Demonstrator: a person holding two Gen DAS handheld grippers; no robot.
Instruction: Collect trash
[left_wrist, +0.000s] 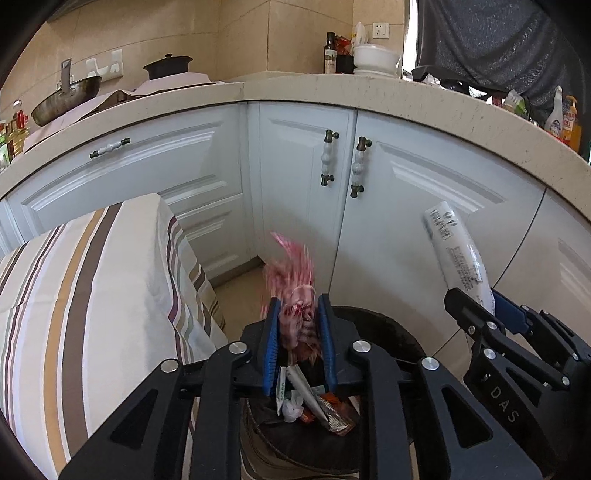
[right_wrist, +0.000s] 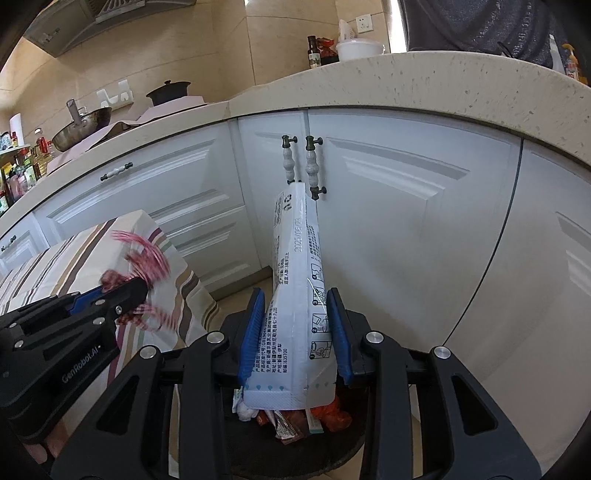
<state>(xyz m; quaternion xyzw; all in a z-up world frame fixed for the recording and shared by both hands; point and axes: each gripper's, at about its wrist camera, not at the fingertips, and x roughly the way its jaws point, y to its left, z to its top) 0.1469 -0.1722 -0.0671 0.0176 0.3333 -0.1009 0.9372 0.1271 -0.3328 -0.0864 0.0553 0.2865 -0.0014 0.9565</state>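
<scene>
My left gripper (left_wrist: 297, 310) is shut on a crumpled red-and-white plastic wrapper (left_wrist: 295, 295), held above a dark round trash bin (left_wrist: 388, 332) that holds several wrappers. My right gripper (right_wrist: 295, 310) is shut on a long white printed pouch (right_wrist: 299, 266), upright above the same bin (right_wrist: 332, 450). In the left wrist view the right gripper (left_wrist: 476, 299) with the pouch (left_wrist: 458, 251) is at the right. In the right wrist view the left gripper (right_wrist: 140, 291) with the red wrapper (right_wrist: 144, 258) is at the left.
A table with a striped cloth (left_wrist: 92, 295) stands left of the bin. White cabinet doors (left_wrist: 303, 203) are right behind the bin, under a beige counter (left_wrist: 332, 92) with a wok, pot, bottles and bowls.
</scene>
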